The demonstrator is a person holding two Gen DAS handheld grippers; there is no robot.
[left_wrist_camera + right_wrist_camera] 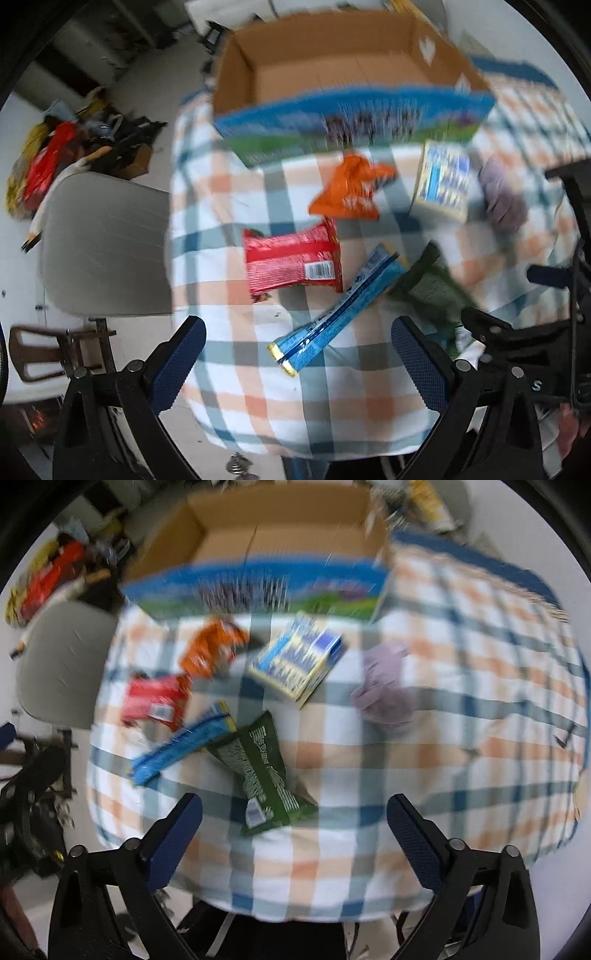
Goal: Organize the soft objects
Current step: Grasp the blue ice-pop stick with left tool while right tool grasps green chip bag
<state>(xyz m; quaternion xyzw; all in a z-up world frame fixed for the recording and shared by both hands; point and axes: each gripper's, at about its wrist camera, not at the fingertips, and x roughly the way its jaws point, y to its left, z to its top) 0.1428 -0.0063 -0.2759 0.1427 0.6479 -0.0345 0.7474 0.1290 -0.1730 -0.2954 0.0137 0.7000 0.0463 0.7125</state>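
On the checked tablecloth (pixel 229 384) (pixel 424 760) lie an orange packet (pixel 349 188) (pixel 212 648), a red packet (pixel 291 264) (pixel 155 699), a long blue packet (pixel 336 314) (pixel 183 744), a green packet (pixel 432 291) (pixel 264 771), a blue-and-yellow box (pixel 443 181) (pixel 297 655) and a purple soft lump (pixel 504 195) (pixel 384 686). An open, empty cardboard box (pixel 343 74) (pixel 273 542) stands behind them. My left gripper (pixel 299 365) is open above the blue packet. My right gripper (pixel 295 840) is open above the green packet. Both are empty.
A grey chair seat (pixel 107 247) (pixel 62 661) stands left of the table. A pile of bags and clutter (pixel 55 158) (pixel 51 576) lies on the floor at the far left. The right gripper's black frame (pixel 535 339) shows in the left wrist view.
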